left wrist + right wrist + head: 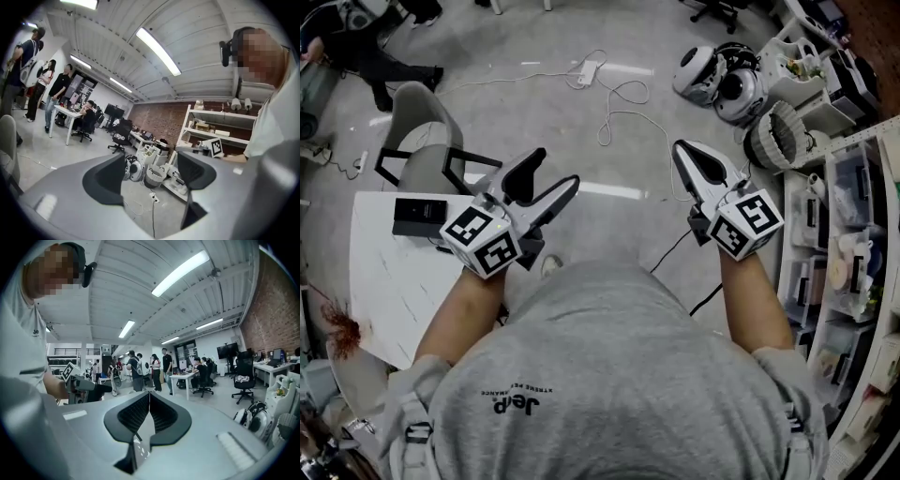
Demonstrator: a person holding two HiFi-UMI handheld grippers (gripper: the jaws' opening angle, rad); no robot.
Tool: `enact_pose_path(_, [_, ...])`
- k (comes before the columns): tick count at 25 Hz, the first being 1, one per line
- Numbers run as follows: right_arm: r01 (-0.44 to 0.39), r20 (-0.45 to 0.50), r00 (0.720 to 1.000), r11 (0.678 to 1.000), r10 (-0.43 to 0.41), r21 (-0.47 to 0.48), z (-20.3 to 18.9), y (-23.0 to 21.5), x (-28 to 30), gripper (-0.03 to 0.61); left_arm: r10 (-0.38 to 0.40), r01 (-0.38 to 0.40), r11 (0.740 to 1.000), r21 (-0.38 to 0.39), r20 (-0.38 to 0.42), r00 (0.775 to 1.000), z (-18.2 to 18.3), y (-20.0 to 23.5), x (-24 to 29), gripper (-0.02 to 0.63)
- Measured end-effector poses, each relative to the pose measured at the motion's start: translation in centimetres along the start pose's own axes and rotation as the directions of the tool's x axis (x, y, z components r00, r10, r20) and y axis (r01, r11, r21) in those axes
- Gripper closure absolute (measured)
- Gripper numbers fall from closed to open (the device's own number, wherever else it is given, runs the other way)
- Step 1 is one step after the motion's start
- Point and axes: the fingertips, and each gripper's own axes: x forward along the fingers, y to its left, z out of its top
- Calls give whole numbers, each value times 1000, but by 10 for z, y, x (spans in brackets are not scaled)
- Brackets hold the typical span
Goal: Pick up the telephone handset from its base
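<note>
Head view: left gripper [557, 169] just right of the table [384, 281] — jaws apart, empty; right gripper [682, 150] farther right, jaws pressed together, empty. Black box [420, 216] on the table.

left gripper [555, 171] looking matt grey plastic | table [382, 281], frame left, showing smooth white top | sweatshirt [609, 375] reading grey cloth

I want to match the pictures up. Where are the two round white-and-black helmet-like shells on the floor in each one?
Head view: the round white-and-black shells sit at the top right.
Left gripper view: in the middle, a bit below centre.
Right gripper view: low at the far right.
Shared landmark: the ribbed white round basket, right beside them in all three.
</note>
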Motion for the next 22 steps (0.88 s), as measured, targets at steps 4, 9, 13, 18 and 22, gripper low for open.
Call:
enact_pose_path(4, [40,-24,999,999,-40,-3,1,-2,22,572,-56,56,998,-4,-26,998,1,17,7,229])
enact_pose_path(9, [-21,-47,999,1000,20,-21,5,10,55,572,-15,15,999,-30,2,1000,5,33,-4,229])
enact_pose_path(13, [-124,-62,991,992,122,-38,1,34,93,572,78,-76,996,-49,38,996,2,55,-36,229])
enact_pose_path(18, [-299,-99,951,953,292,-55,-12,87,168,572,282,-272,957,-101,94,955,-9,104,-113,229])
enact_pose_path(22, [-408,-139,907,911,398,-56,-41,144,238,572,435,-414,895,-163,118,893,-31,158,-190,229])
